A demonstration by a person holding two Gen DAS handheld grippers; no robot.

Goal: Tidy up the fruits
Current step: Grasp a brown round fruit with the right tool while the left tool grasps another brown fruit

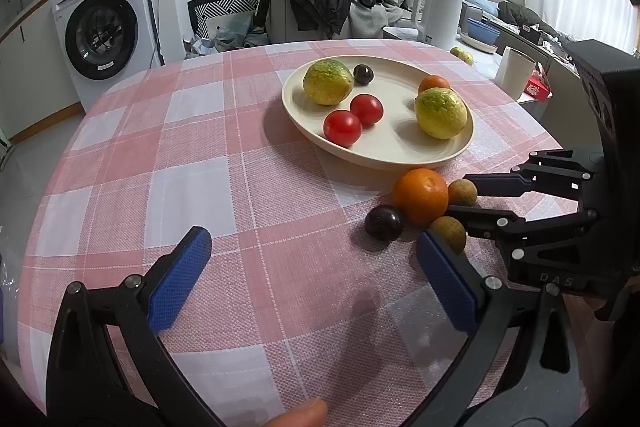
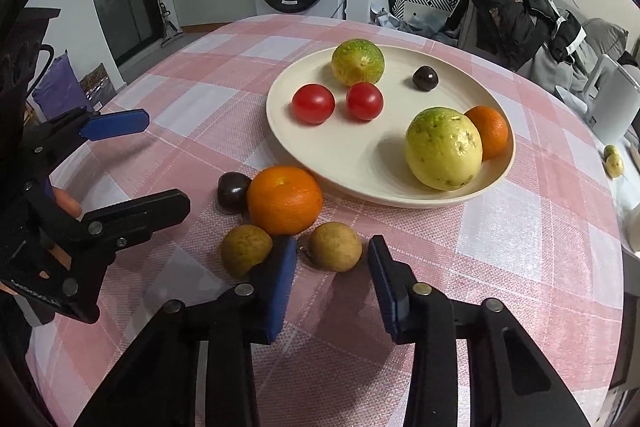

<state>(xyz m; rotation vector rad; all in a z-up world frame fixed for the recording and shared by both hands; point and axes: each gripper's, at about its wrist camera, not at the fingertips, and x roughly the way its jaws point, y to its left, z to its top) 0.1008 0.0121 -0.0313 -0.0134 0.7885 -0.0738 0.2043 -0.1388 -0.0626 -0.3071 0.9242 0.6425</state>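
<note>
- Fruit lay in two groups on the round table with the pink and white checked cloth [image 2: 168, 83]: some on the cream round plate [image 2: 360, 163], some loose on the cloth just in front of it.
- On the plate sat two yellow-green guavas [image 2: 443, 148] [image 2: 357, 61], two red tomatoes [image 2: 313, 103] [image 2: 364, 101], a small orange [image 2: 491, 132] touching the nearer guava, and a dark plum [image 2: 425, 78].
- Off the plate, a larger orange [image 2: 284, 199] rested close to the rim, with a second dark plum [image 2: 233, 192] touching its side and two brown round longans [image 2: 335, 246] [image 2: 246, 249] just before it.
- The right gripper [image 2: 333, 267] was spread, its blue-padded fingers [image 2: 282, 287] standing either side of one longan without touching it; the other longan lay just outside one finger.
- The left gripper [image 1: 312, 275] was spread wide, low over bare cloth near the loose fruit, holding nothing.
- A white washing machine [image 1: 104, 27] stood beyond the table, with a white kettle [image 1: 438, 15] on a neighbouring surface.
</note>
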